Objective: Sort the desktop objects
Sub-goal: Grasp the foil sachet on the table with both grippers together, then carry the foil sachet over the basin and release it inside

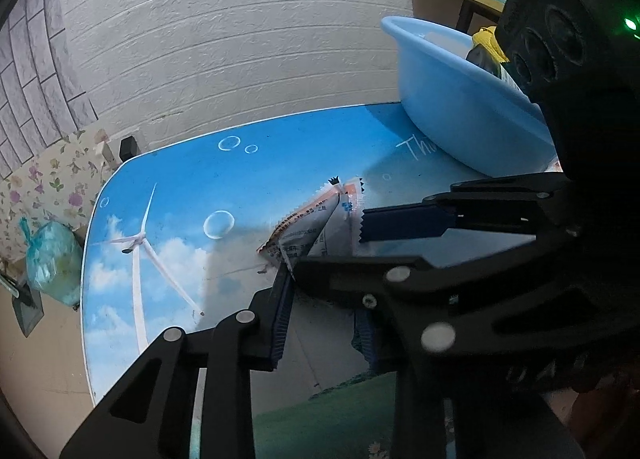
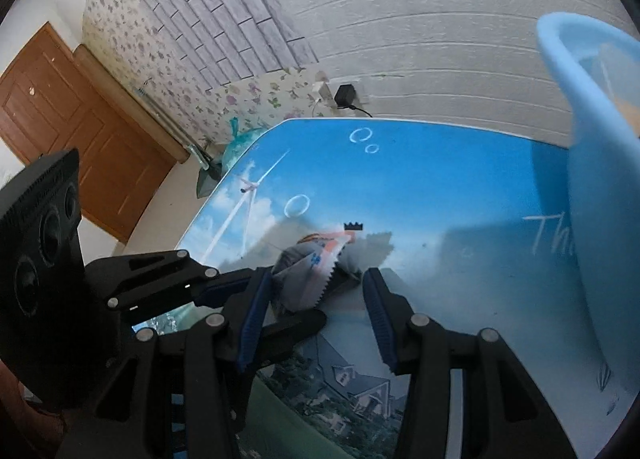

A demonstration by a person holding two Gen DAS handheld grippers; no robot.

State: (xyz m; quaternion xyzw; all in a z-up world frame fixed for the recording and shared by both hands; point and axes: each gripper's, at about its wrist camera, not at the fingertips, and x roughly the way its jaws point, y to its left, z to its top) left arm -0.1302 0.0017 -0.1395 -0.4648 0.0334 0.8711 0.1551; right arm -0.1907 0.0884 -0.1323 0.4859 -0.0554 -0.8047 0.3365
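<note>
My right gripper (image 2: 316, 299) has its jaws spread, and the snack packet (image 2: 310, 273) lies on the desk (image 2: 440, 195) right in the gap, nearer the left-side jaw than the right-side one. Its serrated edge points toward the right-side jaw, and its long axis runs away from me, forward out of the jaws toward the little crown mark. My left gripper (image 1: 320, 255) comes in from the left across the right gripper's front; its jaws are also apart, one below the packet (image 1: 312, 227) and touching its near corner, the other just beyond its far edge. Neither pair is pinching anything yet.

The blue basin (image 2: 592, 163) stands to the right of my right jaws, well apart from the packet, already holding a few things. I judge the right gripper the better placed: closing across the packet's short width should catch it, then carry it rightward to the basin.
</note>
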